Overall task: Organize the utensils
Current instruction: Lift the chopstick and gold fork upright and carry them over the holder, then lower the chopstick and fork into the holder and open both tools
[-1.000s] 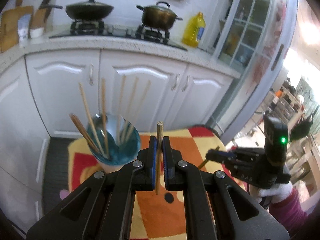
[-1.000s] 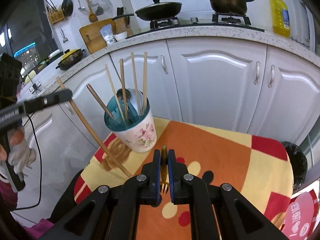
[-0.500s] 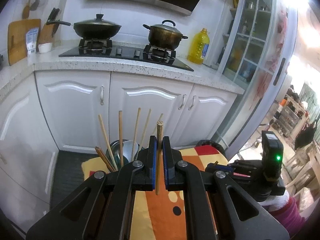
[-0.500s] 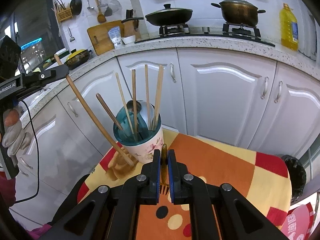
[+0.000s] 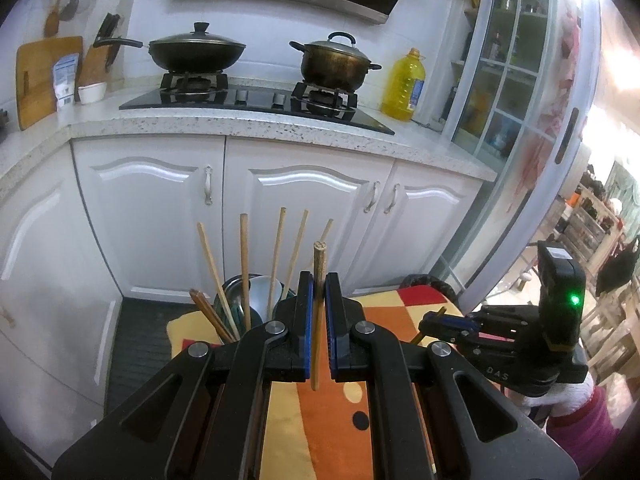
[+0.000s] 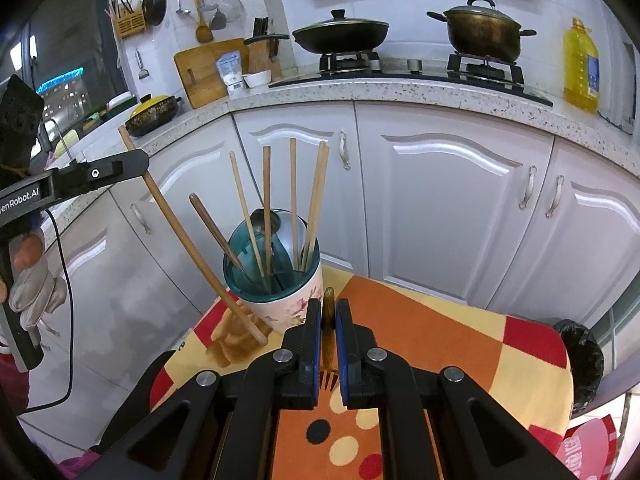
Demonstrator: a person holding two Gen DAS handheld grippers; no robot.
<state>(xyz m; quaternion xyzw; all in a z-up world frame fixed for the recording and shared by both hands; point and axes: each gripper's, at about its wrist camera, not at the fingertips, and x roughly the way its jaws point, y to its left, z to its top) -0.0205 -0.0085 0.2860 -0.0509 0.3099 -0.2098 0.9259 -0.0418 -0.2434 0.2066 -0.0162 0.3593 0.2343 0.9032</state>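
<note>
Left wrist view – left tool [image 5: 319, 292] clamping chopstick [image 5: 318, 320], holder [image 6: 276, 280] near table edge [image 6: 192, 328]

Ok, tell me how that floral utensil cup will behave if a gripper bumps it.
The floral utensil cup looks top-heavy: tall chopsticks rise well above its rim, so it may tip. It stands on a patterned cloth, which could slide or bunch. It looks ceramic, so probably fragile.

A lidded wok [image 5: 196, 51] and pot [image 5: 335, 63] sit on the stove (yellow oil bottle [image 5: 403, 86] beside)
</note>
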